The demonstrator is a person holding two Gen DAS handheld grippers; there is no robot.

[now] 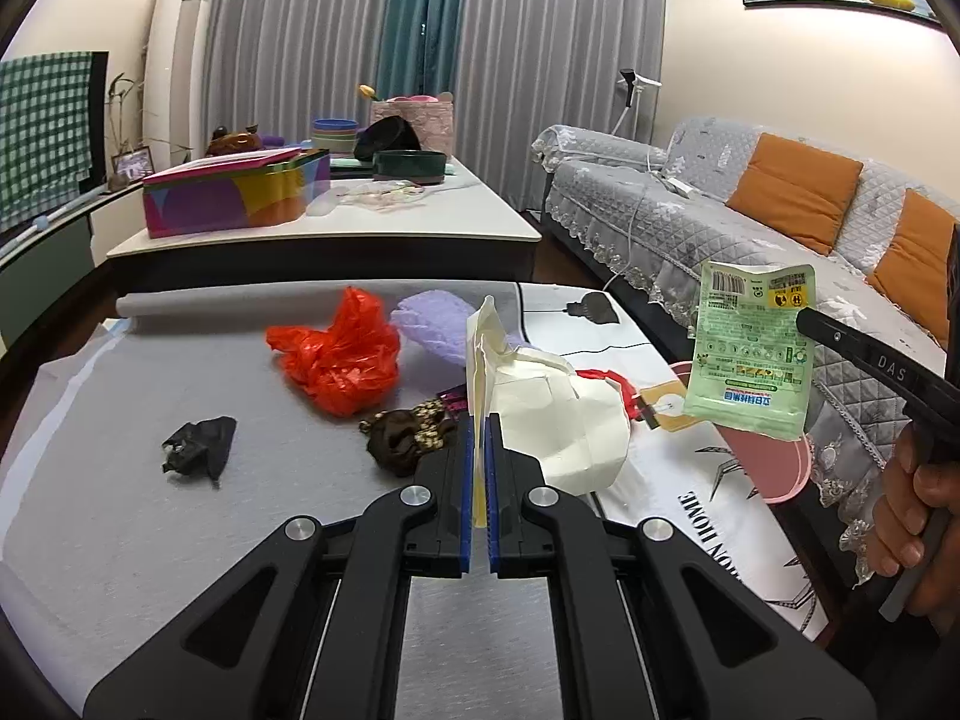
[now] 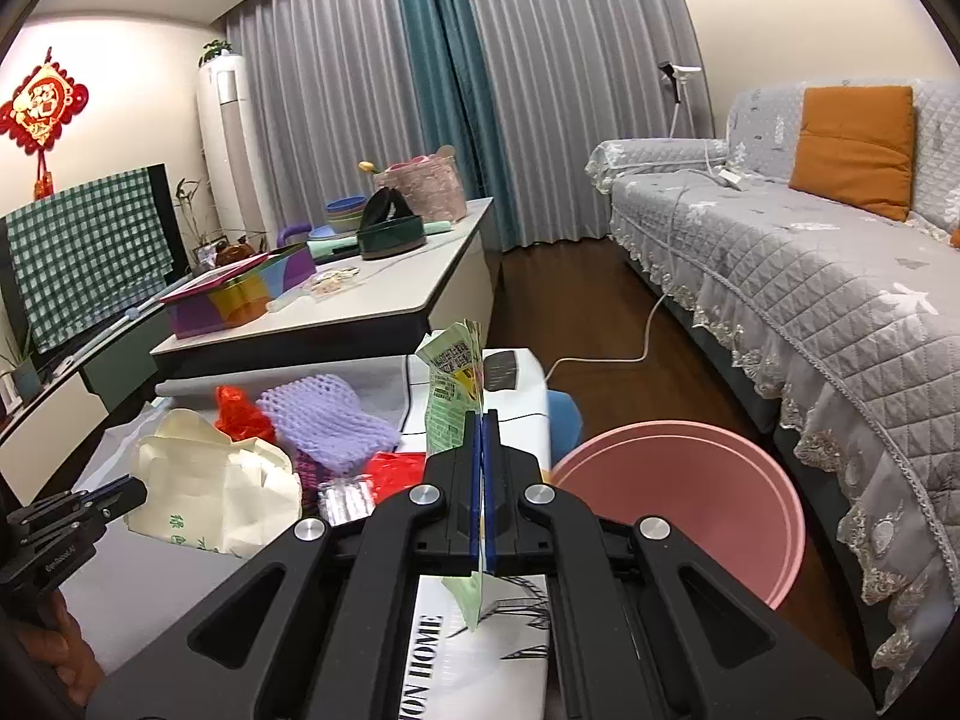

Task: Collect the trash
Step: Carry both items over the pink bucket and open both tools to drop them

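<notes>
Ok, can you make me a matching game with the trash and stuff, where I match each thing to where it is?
Things:
1. green packet
2. cream bag
3. black scrap
4. pink bin

Places:
A. lying alone on the grey cloth
B. pinched in the left gripper
C. on the floor beside the table
D. pinched in the right gripper

Pairs: 1-D, 2-B, 3-A, 4-C

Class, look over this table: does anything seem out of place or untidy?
Yes. Crumpled litter is strewn across the grey table: a red plastic bag, a black scrap, purple foam netting and a brown wrapper, lying loose rather than binned.
</notes>
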